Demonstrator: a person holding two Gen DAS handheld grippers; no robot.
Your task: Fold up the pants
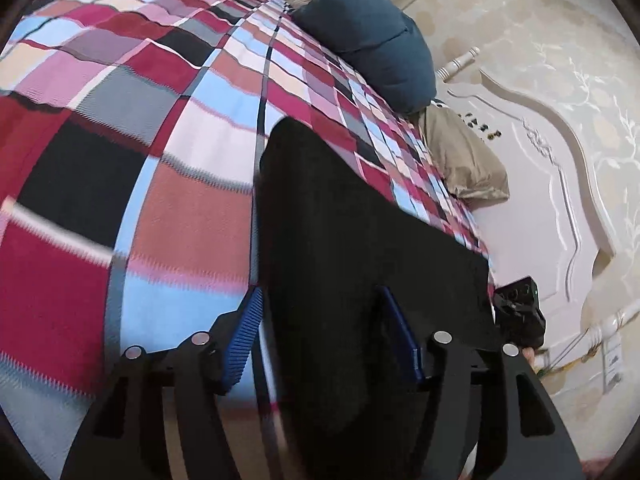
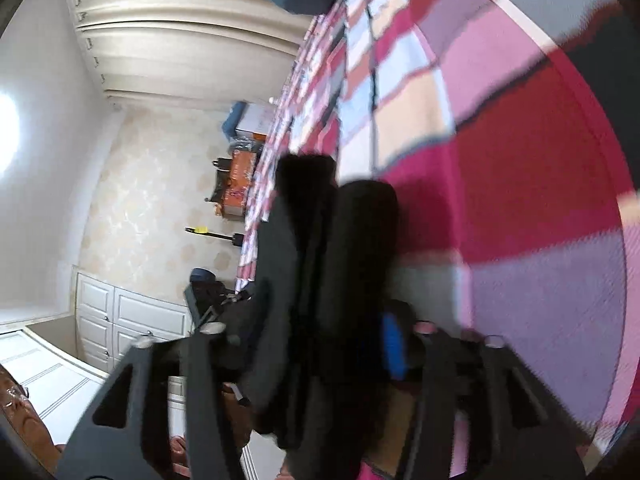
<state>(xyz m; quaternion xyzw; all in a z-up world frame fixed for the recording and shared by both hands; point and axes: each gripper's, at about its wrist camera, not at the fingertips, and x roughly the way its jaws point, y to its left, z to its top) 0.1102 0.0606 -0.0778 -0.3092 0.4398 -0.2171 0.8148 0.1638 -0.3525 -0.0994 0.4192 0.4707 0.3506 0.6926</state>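
Left wrist view: your left gripper (image 1: 320, 340) stands with its jaws partly apart. The black pants (image 1: 360, 240) lie between the blue pads (image 1: 246, 340), which do not visibly press on the cloth.
Pants, place: they rest on the checked bedspread (image 1: 140, 140), near the bed's edge by the white headboard (image 1: 540, 180), well short of the blue pillow (image 1: 372, 36).
Pants, axis: the long axis runs away from you toward the pillows, with a rounded end farthest off.
Right wrist view: your right gripper (image 2: 328, 344) also has black cloth (image 2: 340, 260) between its jaws. One blue pad (image 2: 392, 344) shows; blur hides whether it presses.
Cloth, shape: it lies in narrow doubled ridges pointing away along the bed.
Progress: you seem partway through, with the legs apparently stacked lengthwise. The crosswise folds look still to do.
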